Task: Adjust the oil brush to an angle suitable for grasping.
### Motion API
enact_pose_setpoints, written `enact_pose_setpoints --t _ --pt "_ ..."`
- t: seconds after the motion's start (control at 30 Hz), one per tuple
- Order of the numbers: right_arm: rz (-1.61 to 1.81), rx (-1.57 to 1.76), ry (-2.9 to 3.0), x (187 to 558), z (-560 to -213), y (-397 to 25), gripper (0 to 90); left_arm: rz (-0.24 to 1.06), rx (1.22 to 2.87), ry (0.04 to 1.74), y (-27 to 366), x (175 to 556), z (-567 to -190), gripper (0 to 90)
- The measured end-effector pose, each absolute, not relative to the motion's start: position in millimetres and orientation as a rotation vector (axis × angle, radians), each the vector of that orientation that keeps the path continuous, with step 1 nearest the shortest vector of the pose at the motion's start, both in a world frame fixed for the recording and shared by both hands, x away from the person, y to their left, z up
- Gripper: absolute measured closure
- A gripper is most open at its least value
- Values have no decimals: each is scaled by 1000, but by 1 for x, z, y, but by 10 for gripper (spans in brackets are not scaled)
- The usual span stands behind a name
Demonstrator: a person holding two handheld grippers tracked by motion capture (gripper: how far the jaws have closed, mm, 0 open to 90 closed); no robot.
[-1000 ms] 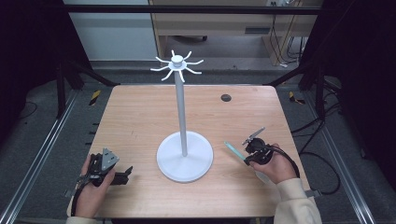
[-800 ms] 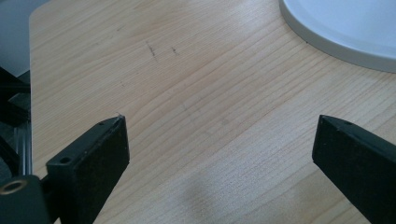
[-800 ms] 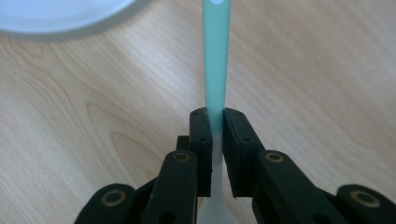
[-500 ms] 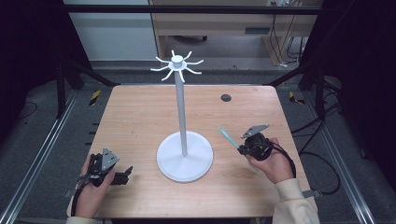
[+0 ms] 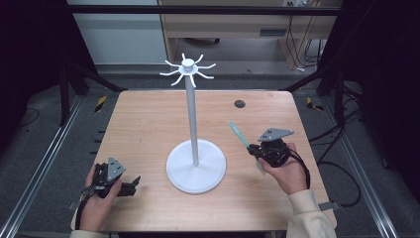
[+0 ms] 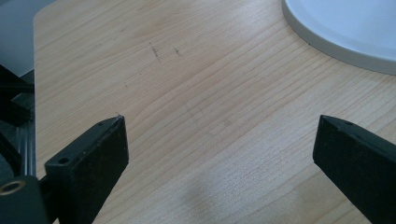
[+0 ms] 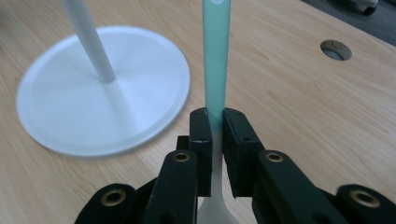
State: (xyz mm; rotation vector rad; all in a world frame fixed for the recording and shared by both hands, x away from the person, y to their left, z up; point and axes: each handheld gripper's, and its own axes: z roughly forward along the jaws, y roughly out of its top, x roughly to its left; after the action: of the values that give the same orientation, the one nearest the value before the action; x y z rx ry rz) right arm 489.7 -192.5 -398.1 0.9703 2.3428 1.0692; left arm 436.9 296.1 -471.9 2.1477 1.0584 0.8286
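A white hook stand rises mid-table, with its round base [image 5: 195, 168] on the wood and a ring of hooks [image 5: 188, 69] at the top. Right of the base, my right gripper [image 5: 251, 147] is shut on a utensil with a pale teal handle [image 5: 237, 133] that points up and toward the stand. In the right gripper view the jaws clamp the handle [image 7: 217, 60] near where it turns white, and the gripper [image 7: 215, 122] faces the base [image 7: 102, 88]. My left gripper [image 5: 132, 186] rests open at the front left; between its jaws [image 6: 219, 140] is bare wood.
A small round hole [image 5: 239, 104] sits in the table [image 5: 143, 124] at the back right, seen too as the hole [image 7: 335, 49] in the right gripper view. The base edge [image 6: 345, 32] lies just ahead of the left gripper. Metal rails run along both table sides.
My right gripper has risen and moved away from the front edge with the utensil, whose handle now points more steeply up. The left gripper has stayed put.
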Motion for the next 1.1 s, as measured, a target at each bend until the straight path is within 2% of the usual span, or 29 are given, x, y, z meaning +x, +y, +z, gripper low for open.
enact_pose_setpoints --t 0.17,0.6,1.1 --pt "1153 969 2301 489 -389 -190 825 834 2144 1064 297 437 -472 29" --pt "1320 920 2159 502 -336 -165 825 841 2129 1069 300 437 -471 29" --pt "1454 961 2020 491 -334 -173 825 840 2129 1061 299 437 -470 29"
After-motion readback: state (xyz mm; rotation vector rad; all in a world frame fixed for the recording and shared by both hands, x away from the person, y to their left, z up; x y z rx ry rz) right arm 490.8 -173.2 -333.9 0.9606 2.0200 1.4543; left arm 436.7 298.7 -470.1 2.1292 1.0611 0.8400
